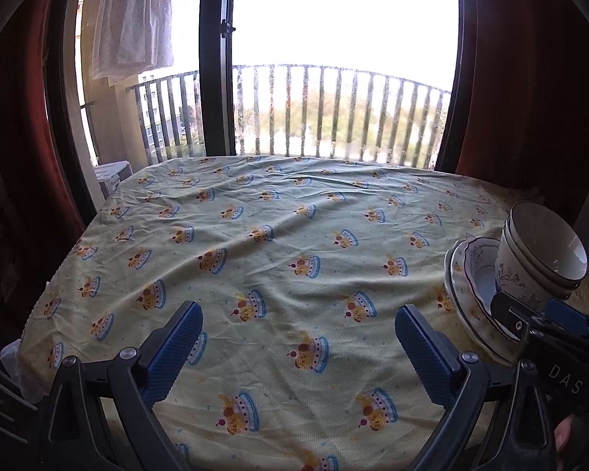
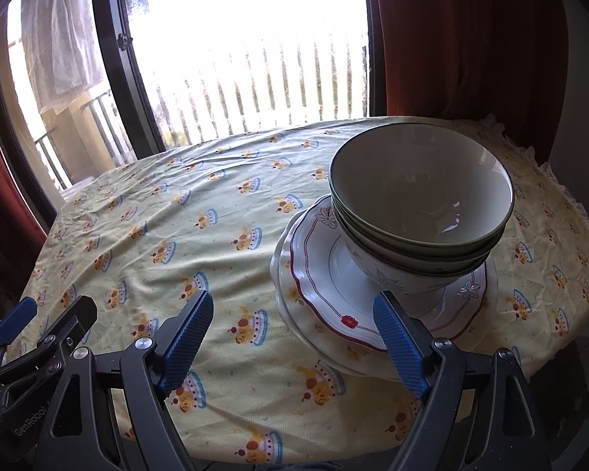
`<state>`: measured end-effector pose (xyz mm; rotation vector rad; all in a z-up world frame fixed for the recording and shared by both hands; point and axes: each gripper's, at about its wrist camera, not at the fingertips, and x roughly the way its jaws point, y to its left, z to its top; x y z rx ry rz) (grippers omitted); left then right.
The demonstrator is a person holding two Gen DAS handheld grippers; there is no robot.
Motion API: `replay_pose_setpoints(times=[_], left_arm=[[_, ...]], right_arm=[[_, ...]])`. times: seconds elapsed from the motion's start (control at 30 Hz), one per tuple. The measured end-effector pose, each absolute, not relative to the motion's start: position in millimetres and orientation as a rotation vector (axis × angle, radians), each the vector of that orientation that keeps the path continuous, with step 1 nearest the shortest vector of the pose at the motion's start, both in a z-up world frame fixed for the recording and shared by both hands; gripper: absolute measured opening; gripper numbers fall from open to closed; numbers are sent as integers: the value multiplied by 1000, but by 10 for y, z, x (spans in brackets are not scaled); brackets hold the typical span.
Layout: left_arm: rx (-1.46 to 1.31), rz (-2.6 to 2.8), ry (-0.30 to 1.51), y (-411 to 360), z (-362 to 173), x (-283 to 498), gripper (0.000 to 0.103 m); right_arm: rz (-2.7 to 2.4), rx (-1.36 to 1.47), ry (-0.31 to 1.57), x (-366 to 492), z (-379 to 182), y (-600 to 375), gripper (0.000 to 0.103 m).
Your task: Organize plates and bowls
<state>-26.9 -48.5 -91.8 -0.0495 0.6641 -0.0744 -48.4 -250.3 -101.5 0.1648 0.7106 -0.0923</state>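
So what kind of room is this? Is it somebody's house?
Probably a home, likely a dining corner by a balcony. A table wears a yellow cartoon-print tablecloth, bowls sit stacked on plates, and red curtains frame a glass door with a balcony railing outside.

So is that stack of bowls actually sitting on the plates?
Touching. In the right wrist view the bottom of the stack of bowls rests directly in the well of the top plate, no gap showing.

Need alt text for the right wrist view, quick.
Stacked bowls sit on stacked plates on a yellow patterned tablecloth. The right hand-held gripper is open and empty just in front, before a bright balcony window.
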Motion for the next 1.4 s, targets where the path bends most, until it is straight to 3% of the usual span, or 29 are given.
replay_pose_setpoints(times=[0.57, 1.4], left_arm=[[-58, -48, 755, -409, -950, -272, 100], [-63, -46, 720, -367, -767, -318, 101]], right_arm=[[-97, 161, 736, -525, -913, -2413, 88], [-106, 138, 745, -544, -817, -2336, 88]])
